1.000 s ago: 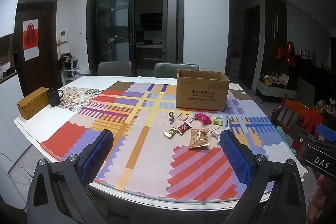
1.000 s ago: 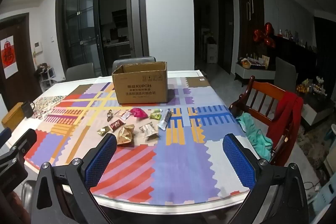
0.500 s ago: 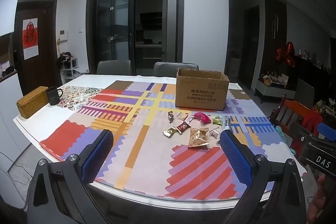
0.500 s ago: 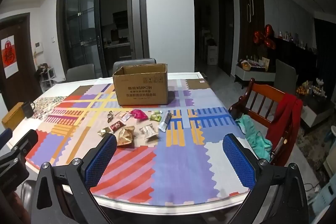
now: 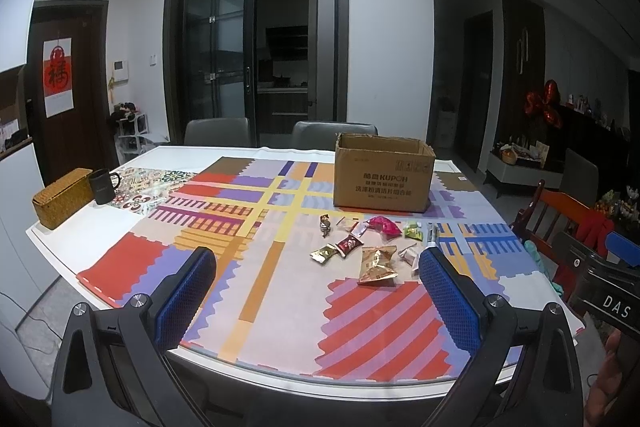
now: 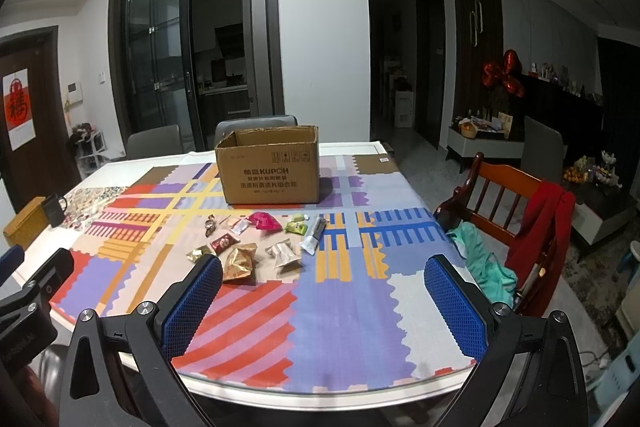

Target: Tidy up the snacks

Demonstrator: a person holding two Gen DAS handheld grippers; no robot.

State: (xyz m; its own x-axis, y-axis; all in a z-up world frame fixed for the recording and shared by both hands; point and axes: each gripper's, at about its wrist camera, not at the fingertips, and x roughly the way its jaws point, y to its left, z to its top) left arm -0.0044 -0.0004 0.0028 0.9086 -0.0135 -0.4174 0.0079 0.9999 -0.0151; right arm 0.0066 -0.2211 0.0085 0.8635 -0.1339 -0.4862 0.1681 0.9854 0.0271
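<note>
Several small snack packets lie in a loose cluster on the patterned tablecloth: a gold bag, a pink packet, a green one and a silver tube. Behind them stands an open cardboard box. My left gripper is open near the table's front edge, short of the snacks. My right gripper is open too, over the front right of the table, holding nothing.
A woven basket and a dark mug sit at the table's far left. A wooden chair draped with red and teal clothes stands to the right. Grey chairs line the far side.
Both views have shifted only slightly; the grippers stay open and the snacks and box have not moved.
</note>
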